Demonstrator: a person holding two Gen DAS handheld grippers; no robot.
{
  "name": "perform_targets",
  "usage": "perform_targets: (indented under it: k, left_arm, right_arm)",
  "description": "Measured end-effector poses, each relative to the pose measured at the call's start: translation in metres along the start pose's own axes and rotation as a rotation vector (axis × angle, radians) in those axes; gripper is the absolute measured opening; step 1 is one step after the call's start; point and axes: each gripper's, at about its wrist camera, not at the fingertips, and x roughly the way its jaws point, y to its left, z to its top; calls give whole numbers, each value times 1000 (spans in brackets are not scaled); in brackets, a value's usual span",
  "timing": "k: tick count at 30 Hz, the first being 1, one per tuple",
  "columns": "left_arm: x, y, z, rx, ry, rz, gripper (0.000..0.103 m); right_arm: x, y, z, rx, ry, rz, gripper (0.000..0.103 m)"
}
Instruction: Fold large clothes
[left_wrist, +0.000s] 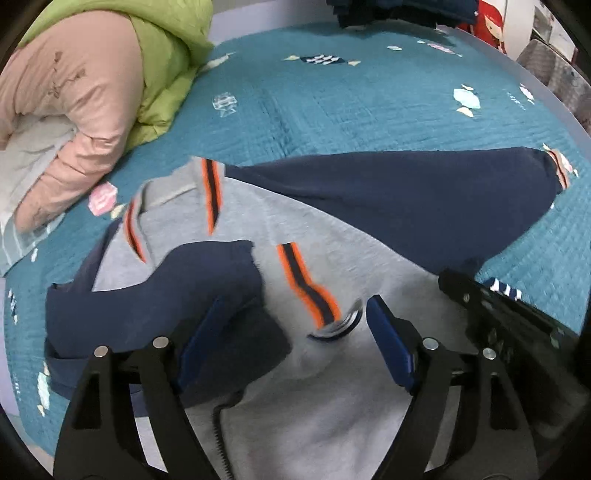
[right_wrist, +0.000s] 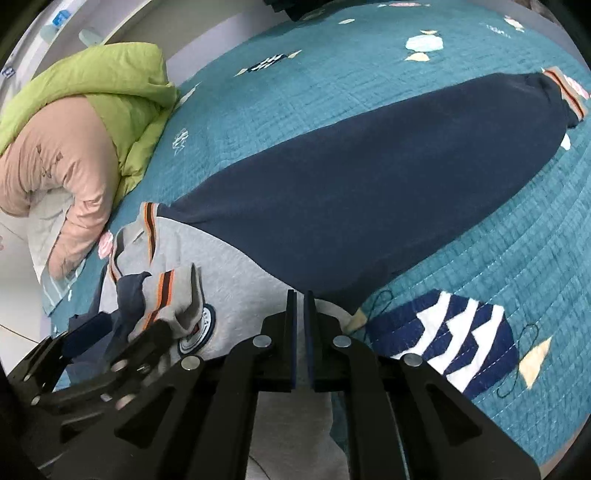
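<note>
below, the grey-navy jacket (left_wrist: 325, 406) lies under the spread left gripper (left_wrist: 295, 332) and nearly closed right gripper (right_wrist: 300, 314).

Both wrist views close, angled down; share sweatshirt (left_wrist: 295, 229), quilt (right_wrist: 480, 236).

Grey-navy sweatshirt (left_wrist: 258, 221) on teal quilt (left_wrist: 369, 103)

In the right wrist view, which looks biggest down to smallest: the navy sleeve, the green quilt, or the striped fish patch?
1. navy sleeve
2. green quilt
3. striped fish patch, enlarged by nearness to the camera; it looks nearly as big as the quilt.
</note>
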Motion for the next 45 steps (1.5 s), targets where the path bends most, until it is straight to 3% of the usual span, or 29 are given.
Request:
perform_targets:
  k: [4,8,16,18,19,20,21,23,25,26,30,33,35,37,39,42,45]
  left_arm:
    - [-17,31,-9,-57,8,-55,80]
    - [-41,97,-26,-169,-12,-71,80]
    - [-47,239,-84,-437,16,50,80]
    - [-35,268,-105,-521,53,72,79]
    - [-25,281,-115,-563,80,75,79]
    - [-12,291,-123,-593,111,55,73]
    - [-2,298,-128,-605,138,41,60]
    - [15,303,-134,-590,174,54,56]
    - [20,301,-137,-555,156,112,57]
    - [19,299,-138,-538,152,131,57]
    - [22,295,-142,-491,140,186,60]
    - [6,288,-138,-433,135,228,55]
    - [-14,286,-137,-420,93,245,53]
    - [-33,284,-133,-411,41,229,53]
    - [-43,282,-119,-407,-9,204,53]
    - [-36,283,-99,-411,-35,163,53]
    - [16,293,-85,-430,75,125,53]
  right_arm:
    - [-4,-1,1,18,3,36,34]
    - [-8,12,0,10,-10,51,56]
    - [14,58,-4,-49,47,113,57]
    - [28,68,-4,-50,84,98,53]
    - [37,72,-5,-46,102,112,41]
    - [44,76,-6,-51,101,78,40]
    - [50,80,-7,-74,95,19,35]
    - [54,90,-13,-142,70,-72,18]
    - [49,104,-21,-253,30,-162,10]
    - [49,109,-27,-304,37,-202,0]
    - [61,111,-44,-402,2,-282,1]
    - [45,110,-36,-356,-19,-210,1]
    - [23,111,-29,-333,-84,-186,1]
    - [0,117,-24,-334,-151,-162,1]
    - [-16,131,-22,-364,-181,-72,1]
    - [-2,159,-33,-433,-92,0,1]
    - [43,161,-50,-422,115,1,1]
